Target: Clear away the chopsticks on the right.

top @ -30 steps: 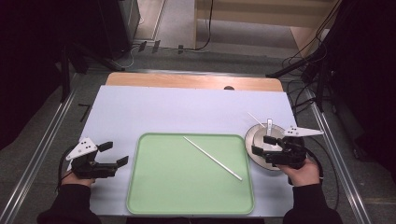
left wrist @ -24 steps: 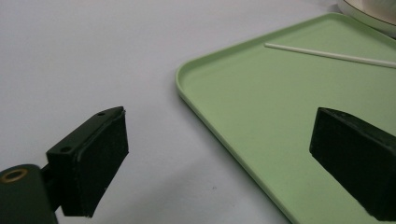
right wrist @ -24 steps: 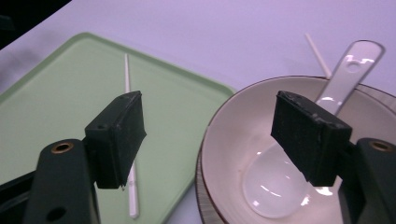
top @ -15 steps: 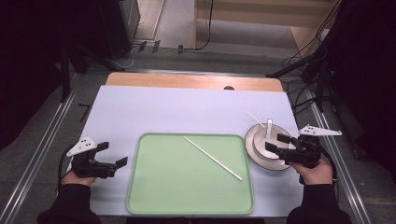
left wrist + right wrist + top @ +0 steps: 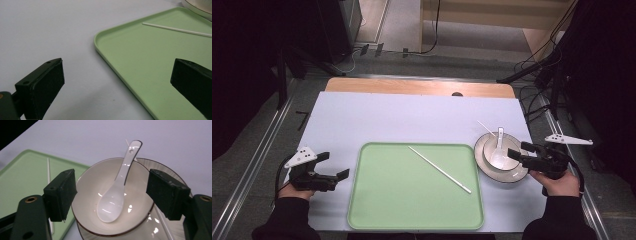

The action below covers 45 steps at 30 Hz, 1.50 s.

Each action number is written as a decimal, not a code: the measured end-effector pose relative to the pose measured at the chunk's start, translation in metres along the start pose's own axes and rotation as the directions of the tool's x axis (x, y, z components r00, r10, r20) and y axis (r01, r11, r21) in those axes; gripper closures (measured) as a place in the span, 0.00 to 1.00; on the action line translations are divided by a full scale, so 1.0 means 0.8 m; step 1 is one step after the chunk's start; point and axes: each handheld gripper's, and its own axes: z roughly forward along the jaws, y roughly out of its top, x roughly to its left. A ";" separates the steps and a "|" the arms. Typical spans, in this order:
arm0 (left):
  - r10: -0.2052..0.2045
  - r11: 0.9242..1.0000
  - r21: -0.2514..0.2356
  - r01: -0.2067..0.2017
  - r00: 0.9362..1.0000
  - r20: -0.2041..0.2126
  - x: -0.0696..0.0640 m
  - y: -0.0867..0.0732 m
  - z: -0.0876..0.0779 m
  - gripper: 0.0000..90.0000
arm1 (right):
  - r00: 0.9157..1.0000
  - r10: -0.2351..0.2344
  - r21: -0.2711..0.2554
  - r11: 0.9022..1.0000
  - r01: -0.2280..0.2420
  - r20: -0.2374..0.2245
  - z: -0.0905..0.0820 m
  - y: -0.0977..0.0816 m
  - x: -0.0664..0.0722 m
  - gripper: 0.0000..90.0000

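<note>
A green tray (image 5: 402, 200) lies at the table's front with one white chopstick (image 5: 439, 170) slanting across it. To its right a white bowl (image 5: 487, 157) sits on a plate (image 5: 504, 179), with a white ceramic spoon (image 5: 499, 147) in the bowl. A second chopstick (image 5: 484, 126) pokes out behind the plate. My left gripper (image 5: 334, 165) rests left of the tray; its jaws have just been opening and hold nothing. My right gripper (image 5: 519, 150) stands open at the bowl's right rim. Its jaws flank the bowl (image 5: 95, 182) and spoon (image 5: 117, 187) without touching them.
The pale table cover (image 5: 412, 120) stretches bare behind the tray, up to a wooden strip (image 5: 412, 86) at the far edge. In the left gripper view the tray's corner (image 5: 150, 62) and the chopstick (image 5: 175, 29) lie ahead. Metal rails run along both table sides.
My right gripper has drawn back to the right, from over the bowl to its right rim. The left hand has stayed in place.
</note>
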 end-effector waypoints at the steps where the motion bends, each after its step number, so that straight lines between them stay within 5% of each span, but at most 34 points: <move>1: 0.000 1.000 0.001 0.000 1.000 -0.003 0.000 0.000 0.000 0.00 | 1.000 0.002 -0.001 1.000 -0.002 0.004 -0.001 -0.001 -0.002 0.27; 25: 0.000 1.000 0.000 0.000 1.000 -0.006 0.000 0.000 0.000 0.00 | 0.992 0.064 0.001 0.998 -0.064 0.110 -0.018 -0.028 -0.066 0.36; 37: 0.002 1.000 0.003 -0.002 1.000 -0.006 -0.001 0.000 0.001 0.00 | 0.993 0.029 0.099 0.994 -0.040 0.111 0.003 -0.043 -0.071 0.51; 45: 0.001 1.000 0.006 -0.001 1.000 -0.007 -0.001 0.000 0.001 0.00 | 0.993 0.028 0.114 0.993 -0.042 0.117 0.011 -0.046 -0.073 0.67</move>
